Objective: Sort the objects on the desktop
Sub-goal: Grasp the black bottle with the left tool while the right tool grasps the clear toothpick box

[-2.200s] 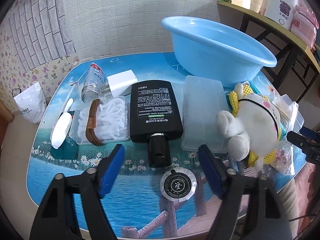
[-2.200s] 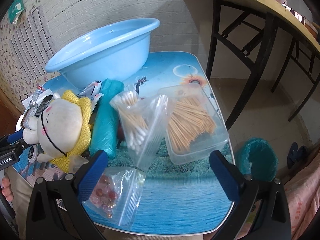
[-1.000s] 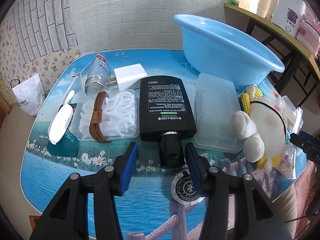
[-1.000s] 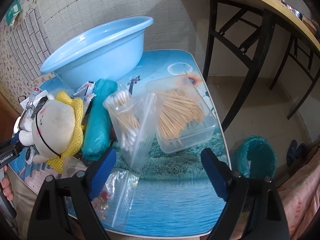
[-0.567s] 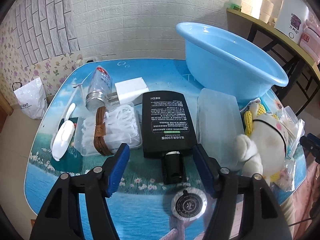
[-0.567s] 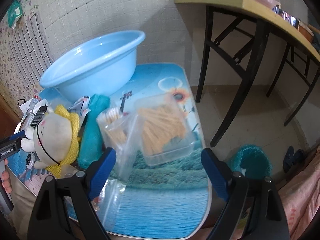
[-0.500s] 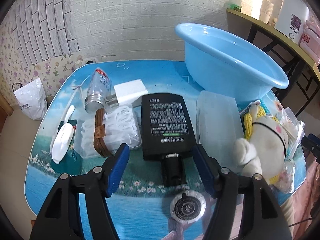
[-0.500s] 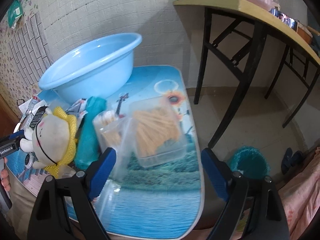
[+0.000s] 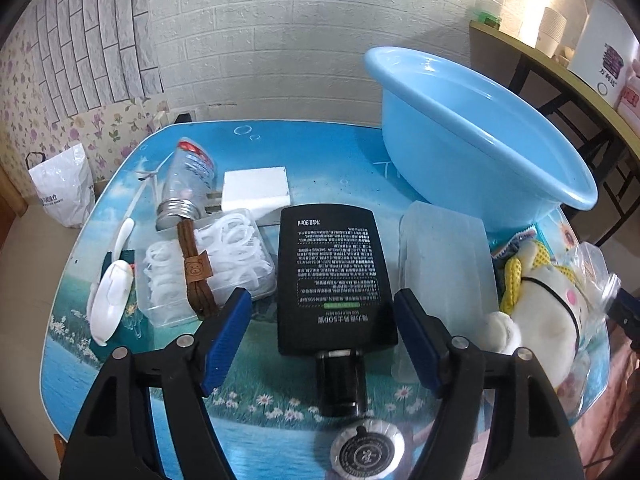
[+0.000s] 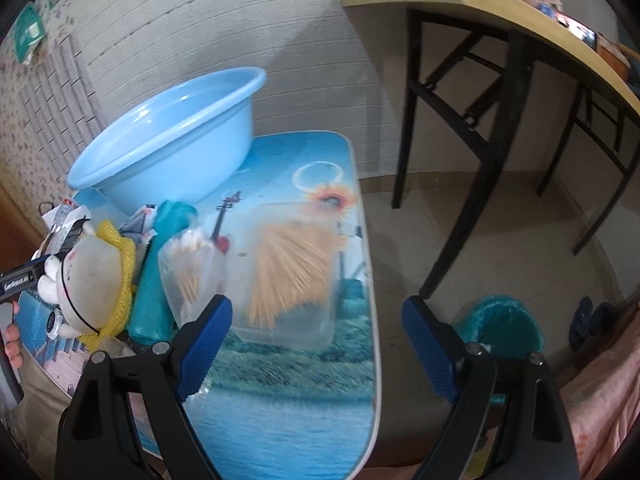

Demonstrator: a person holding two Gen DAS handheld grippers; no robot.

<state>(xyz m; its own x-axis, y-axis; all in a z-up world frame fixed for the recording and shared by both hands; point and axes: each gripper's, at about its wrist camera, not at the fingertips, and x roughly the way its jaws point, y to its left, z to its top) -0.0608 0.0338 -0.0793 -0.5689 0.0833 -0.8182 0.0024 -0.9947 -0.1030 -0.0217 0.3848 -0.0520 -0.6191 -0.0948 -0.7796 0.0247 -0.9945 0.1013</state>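
Print on the black flat bottle (image 9: 335, 276) includes "90ml" at its far edge and "SOD" on the near line; the rest is too small to read. It lies flat on the blue scenic table (image 9: 280, 152), long axis running near to far, black cap pointing near toward the left gripper (image 9: 322, 344), whose blue pads are spread wide on either side of the bottle's near end, holding nothing. Just near of the cap sits a round foil-wrapped disc (image 9: 366, 454) with a single character on it. Left of the bottle is a clear box of white rings (image 9: 212, 268) with a brown strap (image 9: 196, 276) across it; beyond are a glass jar (image 9: 186, 184) on its side and a white charger (image 9: 256, 192). Right of the bottle lies a frosted lid (image 9: 448, 272), then a plush toy (image 9: 548, 308). A blue basin (image 9: 480, 136) stands far right.

The right gripper (image 10: 316, 352) is also spread and empty, near a clear box of toothpicks (image 10: 292, 272) and a bag of cotton swabs (image 10: 192, 276).
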